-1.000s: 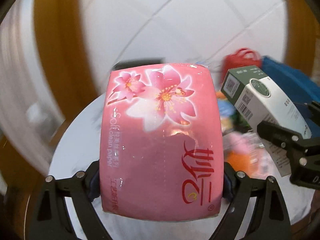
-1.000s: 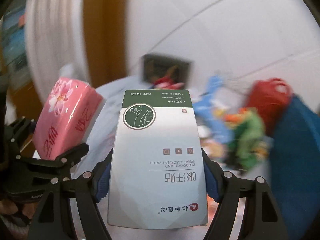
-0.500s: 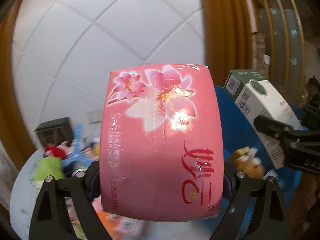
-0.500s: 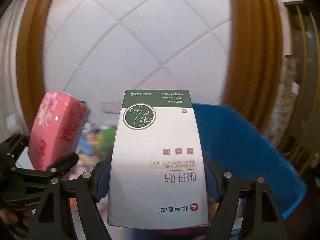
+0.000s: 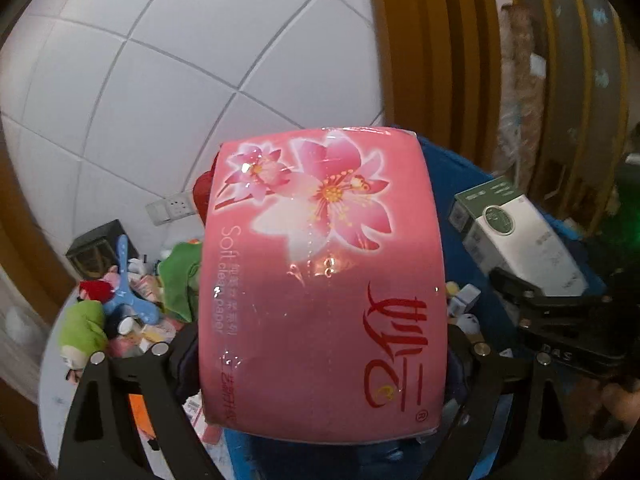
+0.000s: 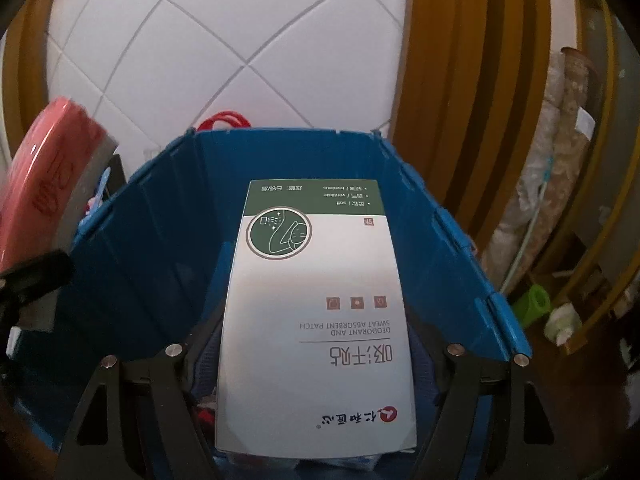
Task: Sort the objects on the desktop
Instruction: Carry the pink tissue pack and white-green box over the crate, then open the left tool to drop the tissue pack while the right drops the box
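My left gripper (image 5: 320,356) is shut on a pink tissue pack (image 5: 324,280) printed with flowers, held above the left edge of a blue folding crate (image 5: 460,172). My right gripper (image 6: 316,356) is shut on a white and green carton (image 6: 316,312) of deodorant patches, held over the open blue crate (image 6: 160,248). The carton (image 5: 520,240) and the right gripper's black fingers (image 5: 560,320) show at the right of the left wrist view. The pink pack (image 6: 44,176) shows at the left edge of the right wrist view.
A heap of toys and small packets lies on a white round table (image 5: 52,392): a green plush (image 5: 80,328), a blue plastic toy (image 5: 124,288), a black box (image 5: 96,252). A white tiled wall (image 6: 224,48) and wooden frames (image 6: 460,80) stand behind. A red bag handle (image 6: 224,120) peeks over the crate.
Both grippers have swung right with their loads, from the white table and its clutter to the blue crate. The carton now hangs over the crate's inside. Neither grip has altered.
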The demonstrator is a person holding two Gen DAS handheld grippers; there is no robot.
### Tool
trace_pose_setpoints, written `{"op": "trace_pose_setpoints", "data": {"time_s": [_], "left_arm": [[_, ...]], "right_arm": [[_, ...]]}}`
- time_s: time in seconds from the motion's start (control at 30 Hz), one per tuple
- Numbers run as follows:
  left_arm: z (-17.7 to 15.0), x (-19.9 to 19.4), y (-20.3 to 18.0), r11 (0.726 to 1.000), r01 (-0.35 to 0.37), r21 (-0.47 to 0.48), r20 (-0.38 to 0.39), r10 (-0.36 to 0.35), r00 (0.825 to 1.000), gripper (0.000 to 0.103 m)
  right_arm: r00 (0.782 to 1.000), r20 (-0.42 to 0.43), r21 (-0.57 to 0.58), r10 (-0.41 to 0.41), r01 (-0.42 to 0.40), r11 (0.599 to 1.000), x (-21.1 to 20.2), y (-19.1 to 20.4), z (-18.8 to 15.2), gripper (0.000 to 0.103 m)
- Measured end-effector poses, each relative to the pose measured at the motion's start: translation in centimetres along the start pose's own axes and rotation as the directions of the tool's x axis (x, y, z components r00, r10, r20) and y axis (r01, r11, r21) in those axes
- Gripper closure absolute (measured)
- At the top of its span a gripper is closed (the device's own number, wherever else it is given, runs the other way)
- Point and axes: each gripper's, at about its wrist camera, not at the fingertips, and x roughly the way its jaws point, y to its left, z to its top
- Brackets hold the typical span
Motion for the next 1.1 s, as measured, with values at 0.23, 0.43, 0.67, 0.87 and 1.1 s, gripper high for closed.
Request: {"op": "trace_pose_setpoints", "data": {"time_s": [0.23,0.43,0.67,0.87,1.1], "left_arm": [[-0.5,2.0,-3.8,0.998,0.053,-0.031,-0.084,-0.055,0.995,0.011],[-0.2,1.2,-5.2,1.0,-0.004,-0.023,-0.064,0.003,0.998,0.002],[-0.8,-1.1,-4.2,0.998,-0.02,-0.063,-0.001,0.02,1.0,0.002],[-2.1,-4.2,-2.1,0.994,0.024,-0.105,0.038,-0.02,0.999,0.002],[-4.2,-8.1,0.3,0.993,0.021,-0.114,0.025,-0.019,1.0,0.002]], "right_arm": [[1.0,-0.026,-0.022,-0.006,0.005,1.0,1.2,-2.5,-0.6,0.027],[0.999,-0.035,-0.024,-0.002,0.001,1.0,1.9,-3.5,-0.7,0.006],[1.0,-0.023,-0.033,0.003,-0.004,0.999,1.6,-4.6,-1.1,0.0],[0.999,-0.025,-0.009,0.031,-0.031,0.999,-1.0,-3.8,-2.1,0.0],[0.998,-0.022,0.028,0.067,-0.066,0.997,-5.9,-1.5,-2.6,0.0]]}}
